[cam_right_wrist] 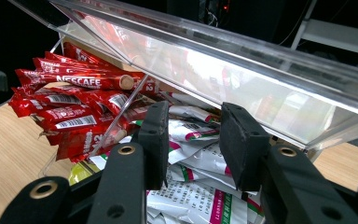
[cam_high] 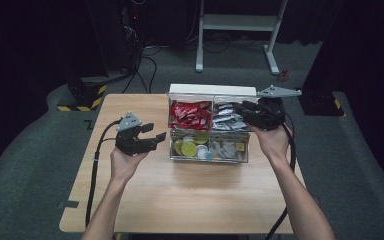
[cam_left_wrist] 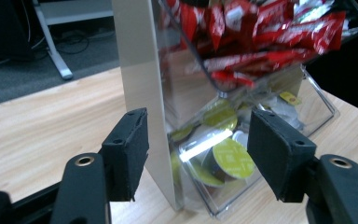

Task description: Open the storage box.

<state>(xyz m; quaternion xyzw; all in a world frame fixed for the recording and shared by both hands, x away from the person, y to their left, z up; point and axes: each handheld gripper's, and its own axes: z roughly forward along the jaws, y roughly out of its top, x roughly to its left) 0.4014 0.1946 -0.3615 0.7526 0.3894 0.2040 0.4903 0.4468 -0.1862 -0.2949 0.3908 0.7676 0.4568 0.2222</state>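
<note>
Light wood-grain bench (cam_high: 180, 200) w/ rounded corners, standing on grey carpet floor (cam_high: 25, 160); room behind is dark, w/ a white metal frame stand (cam_high: 237, 30) at back and black cables (cam_high: 145, 65) trailing across the floor. A yellow-black striped block (cam_high: 82, 97) sits by the bench's far left corner.

Clear plastic compartment box (cam_high: 209, 156) sits mid-bench toward the far edge, lid up. Red stick sachets (cam_right_wrist: 70, 109) in back left compartment, white-silver sachets (cam_right_wrist: 191, 168) in back right, green-yellow round pods (cam_left_wrist: 230, 158) front left.

Left gripper (cam_high: 147, 137) is held above the bench just left of the box, jaws apart, nothing between them. Right gripper (cam_high: 245, 112) is at the box's back right compartment over the white-silver sachets, jaws apart w/ a narrow gap; can't tell if they touch a sachet.
</note>
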